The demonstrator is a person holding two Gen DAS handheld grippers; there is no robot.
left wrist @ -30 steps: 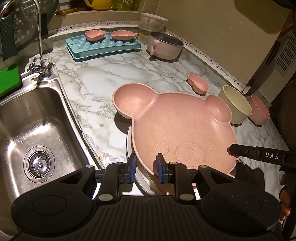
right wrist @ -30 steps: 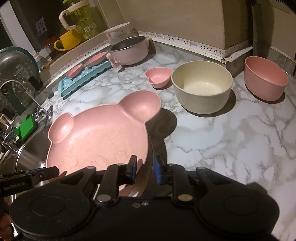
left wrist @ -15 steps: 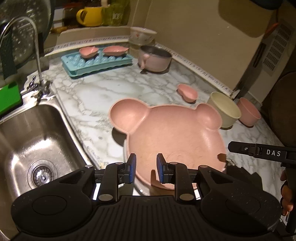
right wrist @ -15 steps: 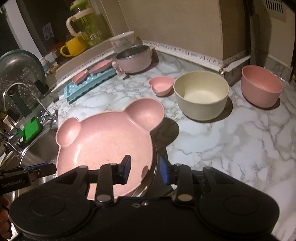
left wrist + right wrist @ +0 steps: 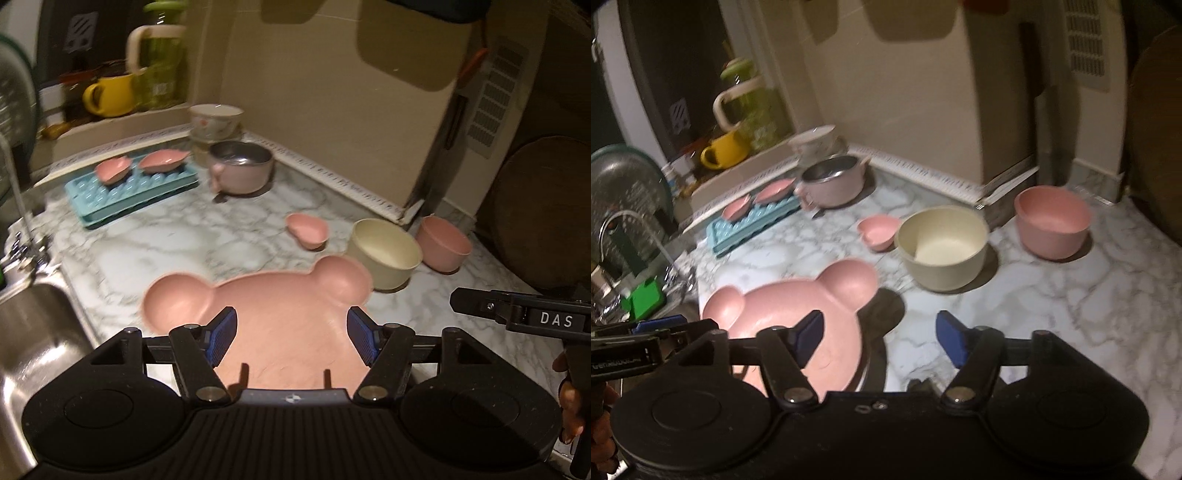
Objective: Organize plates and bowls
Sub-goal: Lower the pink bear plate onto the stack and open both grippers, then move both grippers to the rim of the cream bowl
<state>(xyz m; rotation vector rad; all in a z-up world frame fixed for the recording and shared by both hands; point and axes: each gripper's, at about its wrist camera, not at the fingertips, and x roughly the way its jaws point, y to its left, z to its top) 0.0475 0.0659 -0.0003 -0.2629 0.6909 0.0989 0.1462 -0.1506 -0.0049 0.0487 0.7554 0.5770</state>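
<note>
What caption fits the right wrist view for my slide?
Open right gripper above bear-shaped pink plate on marble counter, cream bowl and pink bowl beyond.

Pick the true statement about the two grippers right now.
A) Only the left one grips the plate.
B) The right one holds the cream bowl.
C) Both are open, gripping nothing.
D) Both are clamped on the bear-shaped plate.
C: the left gripper and the right gripper both have their blue pads spread wide, and the bear-shaped plate lies free below them.
</note>
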